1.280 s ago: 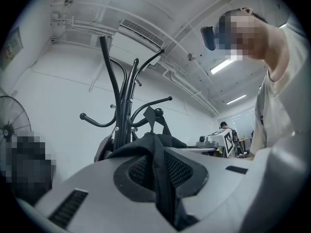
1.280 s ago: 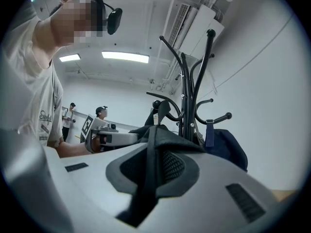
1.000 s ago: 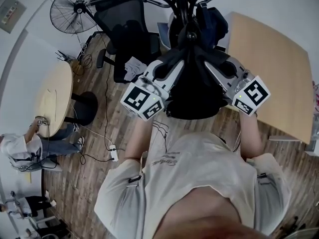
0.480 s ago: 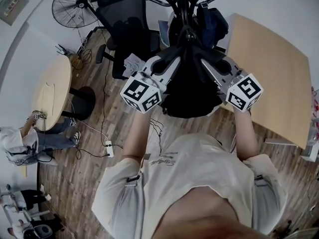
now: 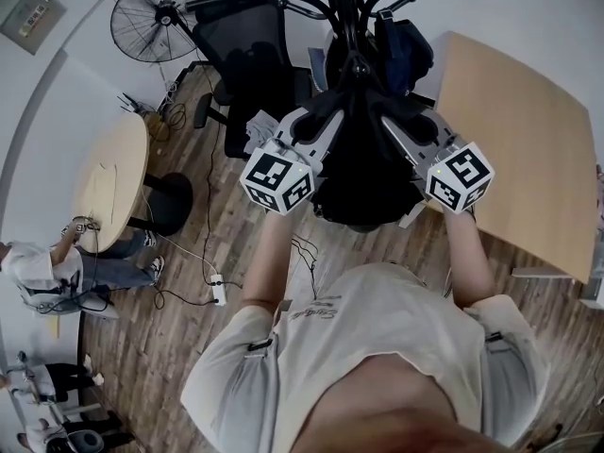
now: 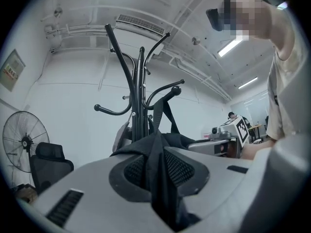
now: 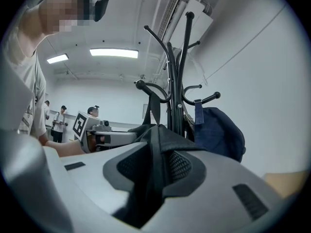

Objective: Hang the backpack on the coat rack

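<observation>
Backpack (image 5: 363, 173) was matt black woven cloth; coat rack (image 6: 141, 91) was smooth, glossy black metal; floor (image 5: 142, 347) was matt wood plank; table (image 5: 514, 149) was pale, smooth wood.

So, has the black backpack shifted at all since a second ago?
No, not noticeably: the backpack sits just as before, directly below the hub on the pole of the coat rack.

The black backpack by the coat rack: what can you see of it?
The black backpack is soft woven fabric, hanging against the coat rack, its top strap looped up to a hook. The left tongs pinch a fold of it; the right tongs, just opening, have fabric between them.
</observation>
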A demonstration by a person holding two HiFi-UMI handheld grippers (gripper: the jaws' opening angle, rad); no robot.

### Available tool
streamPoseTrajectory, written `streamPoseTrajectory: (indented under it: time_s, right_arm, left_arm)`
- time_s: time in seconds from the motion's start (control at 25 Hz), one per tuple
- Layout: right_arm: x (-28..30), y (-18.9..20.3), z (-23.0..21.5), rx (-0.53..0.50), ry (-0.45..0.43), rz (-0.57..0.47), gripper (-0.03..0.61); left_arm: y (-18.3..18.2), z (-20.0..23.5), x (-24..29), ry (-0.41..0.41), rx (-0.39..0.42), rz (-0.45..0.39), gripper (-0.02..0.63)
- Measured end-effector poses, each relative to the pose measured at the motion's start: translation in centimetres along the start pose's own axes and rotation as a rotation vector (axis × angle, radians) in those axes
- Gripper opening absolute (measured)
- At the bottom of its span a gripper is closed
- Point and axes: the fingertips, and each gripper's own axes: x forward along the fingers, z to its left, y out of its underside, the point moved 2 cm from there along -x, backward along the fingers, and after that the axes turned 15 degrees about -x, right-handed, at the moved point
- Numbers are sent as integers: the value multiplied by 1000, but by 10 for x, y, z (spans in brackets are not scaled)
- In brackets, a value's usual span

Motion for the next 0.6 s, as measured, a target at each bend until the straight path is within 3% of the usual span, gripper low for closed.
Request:
streamPoseTrajectory:
  time_s: [0.16, 0.32, 0.6]
  right_arm:
    - [-15, -2, 0, 10, 48, 35, 161]
    - [-31, -4, -4, 12, 95, 34, 159]
    - [-47, -6, 5, -48, 146, 71, 129]
  left_arm:
    - [-4, 1, -13, -68, 13, 1, 94]
    - [-9, 3, -23, -105, -25, -16, 107]
    - [-7, -3, -48, -144, 7, -62, 106]
